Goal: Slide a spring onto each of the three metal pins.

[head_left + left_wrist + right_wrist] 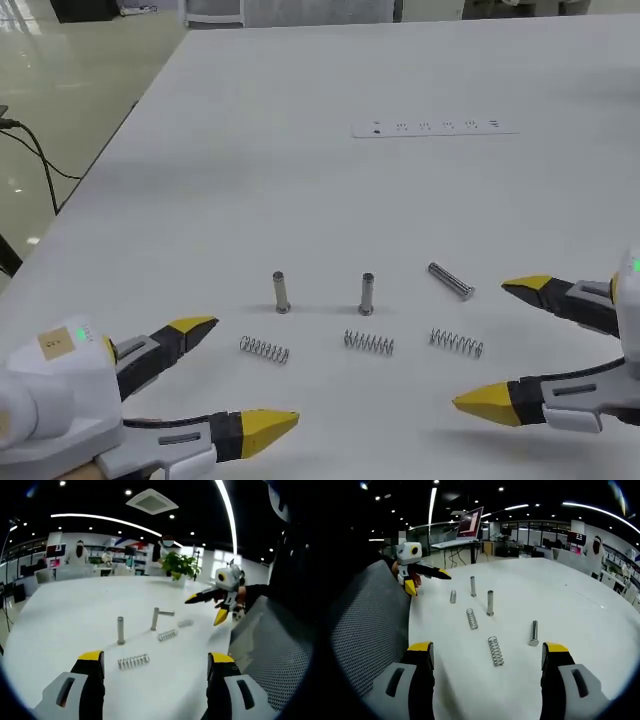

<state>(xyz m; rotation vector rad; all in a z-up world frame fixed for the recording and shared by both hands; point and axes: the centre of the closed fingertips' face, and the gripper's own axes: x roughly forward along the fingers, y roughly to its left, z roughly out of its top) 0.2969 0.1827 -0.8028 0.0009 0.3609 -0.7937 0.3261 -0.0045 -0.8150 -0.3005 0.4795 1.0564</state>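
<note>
Pin 1 [281,292], left, and pin 2 [366,293], middle: upright on white surface [330,200]. Pin 3 [450,280], right: lying flat. Spring 1 [264,349], spring 2 [369,343], spring 3 [456,343]: lying loose in a row, each just nearer than its pin, apart from it. Left gripper [245,372], near left: fingers spread, empty. Right gripper [486,345], near right: fingers spread, empty, beside spring 3.
</note>
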